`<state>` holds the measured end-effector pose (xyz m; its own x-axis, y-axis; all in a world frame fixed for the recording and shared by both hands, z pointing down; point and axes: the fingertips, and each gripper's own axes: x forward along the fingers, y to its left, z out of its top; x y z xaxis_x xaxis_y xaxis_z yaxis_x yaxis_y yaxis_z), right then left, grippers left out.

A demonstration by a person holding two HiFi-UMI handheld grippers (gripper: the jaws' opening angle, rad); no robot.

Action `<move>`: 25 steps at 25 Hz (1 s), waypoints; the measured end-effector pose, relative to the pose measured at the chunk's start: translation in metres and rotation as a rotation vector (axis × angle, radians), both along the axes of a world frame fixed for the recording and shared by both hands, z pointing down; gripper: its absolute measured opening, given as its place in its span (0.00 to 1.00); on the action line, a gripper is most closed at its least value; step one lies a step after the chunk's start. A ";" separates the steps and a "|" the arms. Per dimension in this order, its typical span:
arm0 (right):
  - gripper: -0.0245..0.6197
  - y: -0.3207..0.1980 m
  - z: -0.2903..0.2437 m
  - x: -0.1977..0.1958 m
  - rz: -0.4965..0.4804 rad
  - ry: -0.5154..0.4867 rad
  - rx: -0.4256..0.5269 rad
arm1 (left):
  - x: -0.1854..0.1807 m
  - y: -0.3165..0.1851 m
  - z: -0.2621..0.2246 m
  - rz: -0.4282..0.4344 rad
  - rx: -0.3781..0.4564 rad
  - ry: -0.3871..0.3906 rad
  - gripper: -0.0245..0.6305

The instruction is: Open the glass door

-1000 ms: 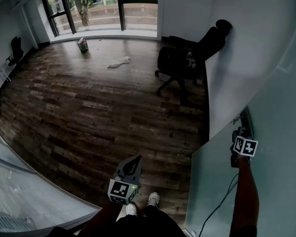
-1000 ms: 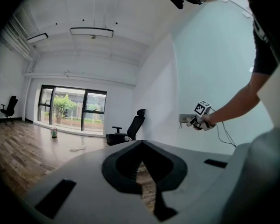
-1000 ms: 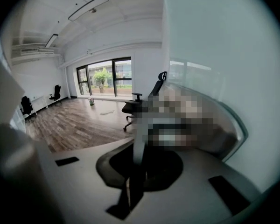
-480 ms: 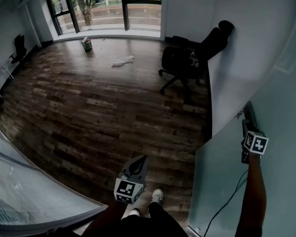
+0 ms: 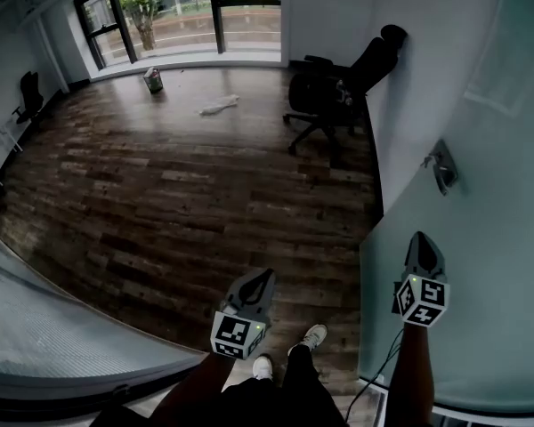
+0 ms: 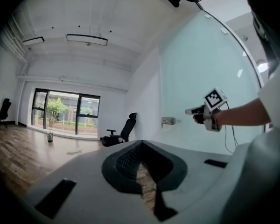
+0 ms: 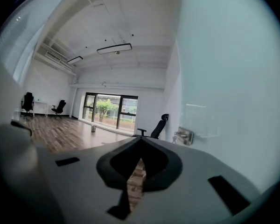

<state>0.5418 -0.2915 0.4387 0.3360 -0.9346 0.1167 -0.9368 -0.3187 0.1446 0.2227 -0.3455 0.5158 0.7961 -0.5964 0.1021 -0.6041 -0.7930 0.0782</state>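
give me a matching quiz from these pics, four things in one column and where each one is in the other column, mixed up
Things:
1. black office chair
2. metal door handle
3. green container
4. white crumpled sheet

Places:
A. on the floor close to the window
B. mounted on the glass door
C. beside the white wall, headrest up against it
D. lying on the open wood floor, between the container and the chair

Pairs: 1-C, 2-B, 3-A, 4-D
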 end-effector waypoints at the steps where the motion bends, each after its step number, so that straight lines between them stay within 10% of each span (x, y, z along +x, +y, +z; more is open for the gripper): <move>1: 0.06 0.008 0.011 -0.020 -0.005 -0.001 -0.009 | -0.009 0.010 -0.003 -0.003 -0.007 0.003 0.04; 11: 0.06 0.137 0.028 -0.183 -0.123 -0.091 0.025 | -0.059 0.117 -0.030 -0.010 0.053 0.018 0.04; 18: 0.06 0.257 0.066 -0.219 -0.226 -0.222 0.029 | -0.066 0.240 -0.023 -0.054 0.048 0.018 0.04; 25: 0.06 0.371 0.057 -0.240 -0.250 -0.135 0.017 | -0.090 0.364 -0.049 -0.085 0.041 0.043 0.04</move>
